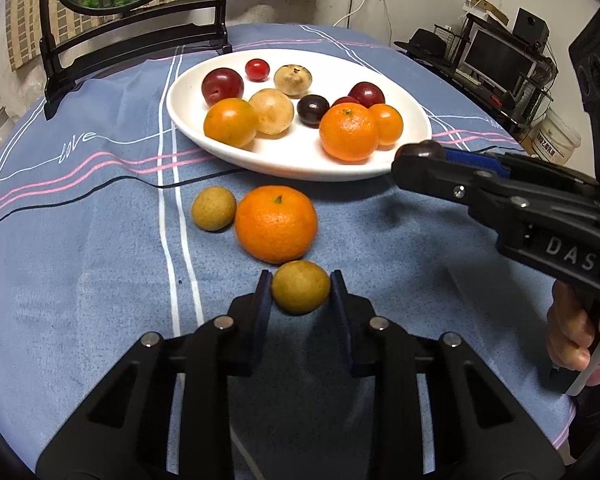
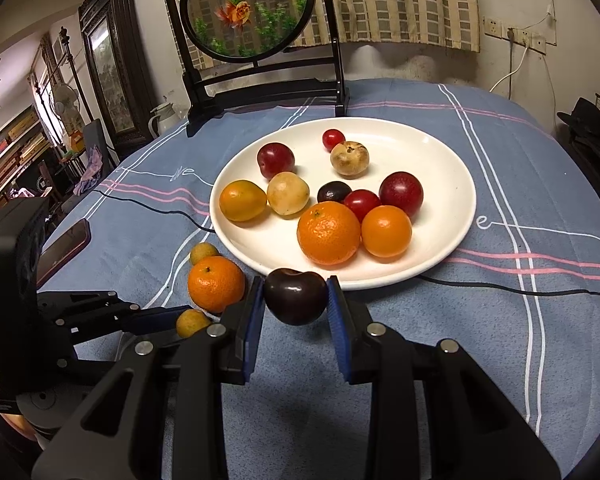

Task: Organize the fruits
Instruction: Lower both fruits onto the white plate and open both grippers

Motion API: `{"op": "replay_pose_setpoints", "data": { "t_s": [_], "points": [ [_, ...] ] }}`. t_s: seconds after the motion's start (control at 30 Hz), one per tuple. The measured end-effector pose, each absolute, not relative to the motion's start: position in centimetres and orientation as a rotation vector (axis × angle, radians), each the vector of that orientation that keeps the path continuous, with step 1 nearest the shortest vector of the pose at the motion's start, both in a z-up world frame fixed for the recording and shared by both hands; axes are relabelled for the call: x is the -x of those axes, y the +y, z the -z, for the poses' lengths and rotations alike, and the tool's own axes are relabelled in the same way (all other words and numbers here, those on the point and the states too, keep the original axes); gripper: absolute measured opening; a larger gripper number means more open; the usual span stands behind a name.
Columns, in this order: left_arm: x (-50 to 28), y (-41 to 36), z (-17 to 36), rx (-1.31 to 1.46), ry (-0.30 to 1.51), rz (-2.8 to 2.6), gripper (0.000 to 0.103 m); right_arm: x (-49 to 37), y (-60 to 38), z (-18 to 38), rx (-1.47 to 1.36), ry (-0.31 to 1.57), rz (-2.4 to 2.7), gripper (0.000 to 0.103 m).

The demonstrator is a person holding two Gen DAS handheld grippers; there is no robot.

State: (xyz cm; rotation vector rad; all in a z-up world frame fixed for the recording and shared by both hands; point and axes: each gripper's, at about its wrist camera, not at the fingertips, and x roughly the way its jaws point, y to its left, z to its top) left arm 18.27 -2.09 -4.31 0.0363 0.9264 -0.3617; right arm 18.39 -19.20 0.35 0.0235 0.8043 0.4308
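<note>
While the right gripper (image 2: 295,300) clamps a dark plum (image 2: 295,295) just short of the white plate (image 2: 452,216), the left gripper (image 1: 301,290) closes on a small brown fruit (image 1: 300,287) beside the tangerine (image 1: 276,223) on the tablecloth (image 1: 80,240).

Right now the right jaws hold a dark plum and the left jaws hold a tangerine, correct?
Not quite. The left gripper is on a small longan, not the tangerine, which lies on the cloth; the left wrist view shows it. The right gripper does hold the plum.
</note>
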Motion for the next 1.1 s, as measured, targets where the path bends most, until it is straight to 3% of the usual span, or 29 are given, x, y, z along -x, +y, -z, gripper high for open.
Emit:
{"op": "replay_pose_setpoints", "data": {
  "t_s": [0.3,0.53,0.93,1.0,1.07,1.1],
  "points": [
    [-17.2,-0.8,1.3,0.077,0.843,0.418,0.03,-18.5,-19.9,-1.4,-0.086,0.744,-0.463,0.032],
    [-25.3,-2.6,-3.0,0.044,0.782,0.366,0.03,-24.4,-21.6,-2.7,-0.139,0.649,-0.295,0.032],
    [-34.4,-4.6,-0.5,0.003,0.86,0.312,0.03,-29.8,-22.3,-0.9,-0.166,0.704,-0.298,0.033],
    [-34.5,-4.6,-0.3,0.001,0.861,0.3,0.044,-29.9,-22.2,-1.0,-0.157,0.701,-0.296,0.045],
    [-34.3,-4.2,-0.8,-0.008,0.826,0.23,0.078,-29.7,-22.5,-1.3,-0.163,0.689,-0.289,0.053],
    [-33.9,-3.7,-1.1,-0.003,0.803,0.202,0.083,-29.4,-22.7,-1.6,-0.173,0.681,-0.292,0.053]
  ]
}}
